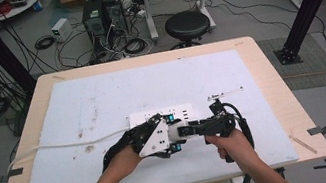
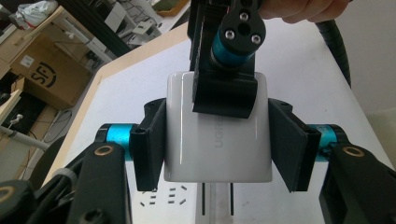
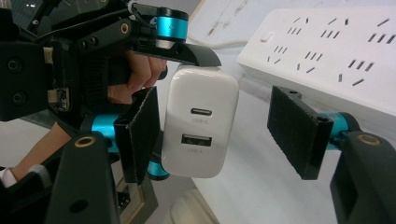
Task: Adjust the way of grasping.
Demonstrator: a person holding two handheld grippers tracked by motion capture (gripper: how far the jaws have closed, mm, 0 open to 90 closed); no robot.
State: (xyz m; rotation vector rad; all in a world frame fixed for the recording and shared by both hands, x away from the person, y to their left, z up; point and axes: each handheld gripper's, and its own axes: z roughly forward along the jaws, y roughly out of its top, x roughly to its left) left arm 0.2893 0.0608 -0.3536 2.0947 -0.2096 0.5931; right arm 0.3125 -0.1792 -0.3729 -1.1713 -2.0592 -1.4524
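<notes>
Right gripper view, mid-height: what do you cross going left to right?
Right hand-held gripper's left pad → white charger with two ports → open gap → its right pad. The power strip lies behind at upper right.

three cameras, one shared charger

the high view looks forward and down from above the person's side, far enough to take in the whole table (image 1: 274,102) and floor beyond. the left gripper view looks very close along its jaws at the charger (image 2: 217,140). the right gripper view meets it from the opposite side, equally near. all three share the charger (image 3: 201,121) and the power strip (image 3: 327,51).
</notes>
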